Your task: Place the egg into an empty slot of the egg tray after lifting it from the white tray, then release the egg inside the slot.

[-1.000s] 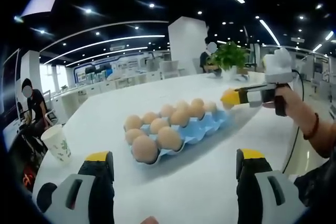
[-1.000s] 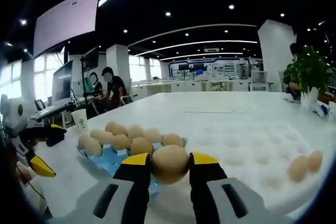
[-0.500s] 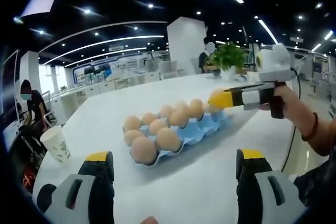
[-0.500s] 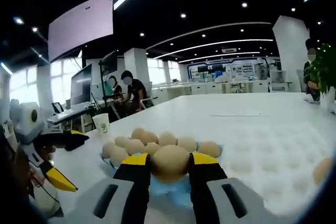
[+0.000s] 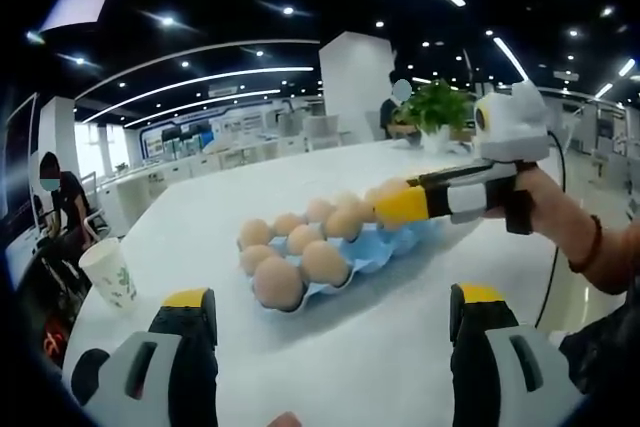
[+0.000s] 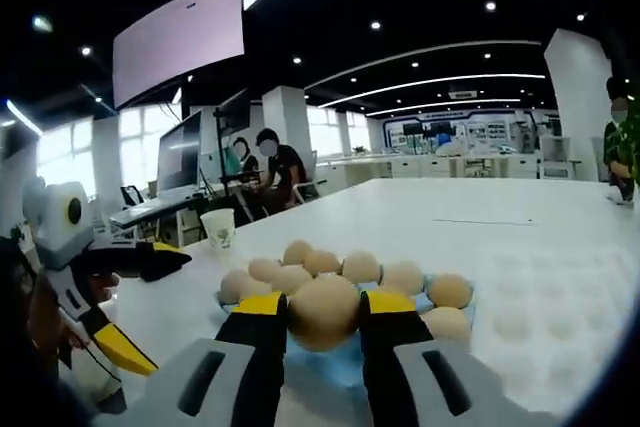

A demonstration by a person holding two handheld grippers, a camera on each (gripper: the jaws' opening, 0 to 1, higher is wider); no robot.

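Closer now, the right tool (image 6: 322, 319) has come over the blue egg tray (image 5: 372, 250) — jaws clamped on a tan egg (image 6: 322, 311). Ten-odd eggs crowd the tray; a paper cup (image 5: 108, 272) stands near the surface's (image 5: 400, 347) far edge. Left tool (image 5: 330, 312) hangs apart, empty.

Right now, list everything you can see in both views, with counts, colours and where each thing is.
held egg: one, tan, between the right gripper's jaws, above the tray
egg tray: one, light blue, on the white table, mostly full
eggs in the tray: about eight, tan
paper cup: one, white with green print, near the table edge
potted plant: one, green, far end of the table
people in the background: several, at desks
right gripper: yellow-tipped, shut on the held egg
left gripper: yellow-tipped, jaws apart, short of the tray
hand: holds the right gripper, red band on its wrist
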